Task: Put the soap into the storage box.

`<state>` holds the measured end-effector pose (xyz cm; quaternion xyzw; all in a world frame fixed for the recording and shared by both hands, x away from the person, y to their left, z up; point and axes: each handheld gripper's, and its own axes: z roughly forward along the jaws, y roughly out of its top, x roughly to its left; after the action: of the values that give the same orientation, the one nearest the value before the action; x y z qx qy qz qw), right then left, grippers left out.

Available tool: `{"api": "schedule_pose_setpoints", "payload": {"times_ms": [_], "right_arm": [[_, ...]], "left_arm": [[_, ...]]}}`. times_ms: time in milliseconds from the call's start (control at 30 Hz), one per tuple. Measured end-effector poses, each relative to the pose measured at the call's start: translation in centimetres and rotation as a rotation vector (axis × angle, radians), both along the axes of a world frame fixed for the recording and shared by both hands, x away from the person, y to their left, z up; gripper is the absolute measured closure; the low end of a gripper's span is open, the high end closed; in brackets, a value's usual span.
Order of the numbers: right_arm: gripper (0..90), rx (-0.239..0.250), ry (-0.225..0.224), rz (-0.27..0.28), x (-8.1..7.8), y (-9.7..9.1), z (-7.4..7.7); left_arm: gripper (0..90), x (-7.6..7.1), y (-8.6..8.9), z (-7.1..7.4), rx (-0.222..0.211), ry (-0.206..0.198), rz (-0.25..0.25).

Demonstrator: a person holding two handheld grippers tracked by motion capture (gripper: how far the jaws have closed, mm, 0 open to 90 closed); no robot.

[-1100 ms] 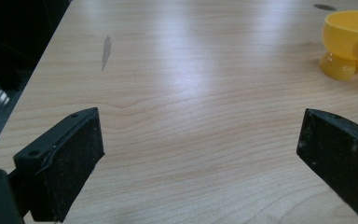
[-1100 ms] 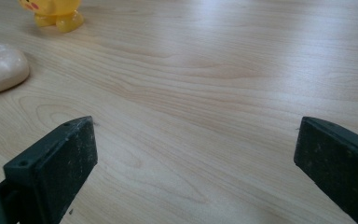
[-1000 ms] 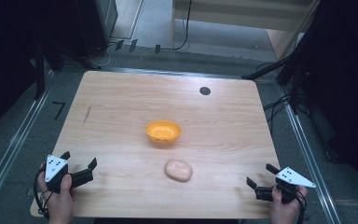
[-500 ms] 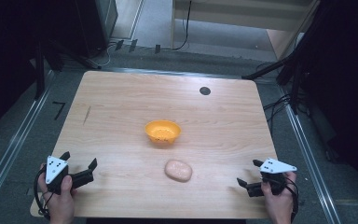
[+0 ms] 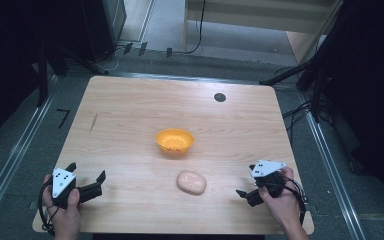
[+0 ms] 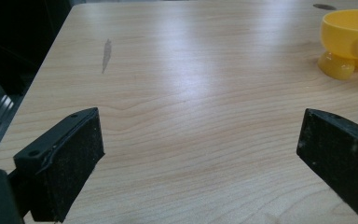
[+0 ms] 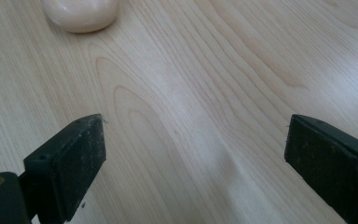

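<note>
Beyond right gripper [image 5: 245,187] fingers [image 7: 67,158], pale lump [image 7: 80,14], maybe soap

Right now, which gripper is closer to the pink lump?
The right gripper: it sits just beside the pale pink lump; the left gripper is farther off.

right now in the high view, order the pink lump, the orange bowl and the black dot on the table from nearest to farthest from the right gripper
1. Pink lump: nearest, just to the left of the right gripper, near the front edge.
2. Orange bowl: farther, at mid-table beyond the lump.
3. Black dot: farthest, near the table's far edge.
</note>
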<state>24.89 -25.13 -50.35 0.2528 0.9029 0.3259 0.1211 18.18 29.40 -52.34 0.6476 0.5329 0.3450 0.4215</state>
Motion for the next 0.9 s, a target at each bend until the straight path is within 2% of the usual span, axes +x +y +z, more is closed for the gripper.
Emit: {"api": "schedule_pose_setpoints", "payload": {"times_ms": [67, 333, 700, 900], "right_arm": [[5.6, -0.001, 0.008, 0.004, 0.2, 0.3, 0.1], [5.8, -0.044, 0.042, 0.084, 1.4, 3.2, 0.4], [6.2, -0.088, 0.051, 0.171, 2.3, 6.4, 1.1], [6.4, -0.103, 0.06, 0.2, 2.5, 8.2, 1.2]], "left_arm": [[0.9, 0.0, 0.0, 0.0, 0.002, 0.002, -0.001], [0.9, 0.1, 0.0, 0.0, 0.001, 0.005, -0.003], [0.9, 0.1, -0.1, 0.0, 0.013, 0.007, -0.013], [0.9, 0.1, -0.1, 0.0, 0.011, 0.009, -0.017]]}}
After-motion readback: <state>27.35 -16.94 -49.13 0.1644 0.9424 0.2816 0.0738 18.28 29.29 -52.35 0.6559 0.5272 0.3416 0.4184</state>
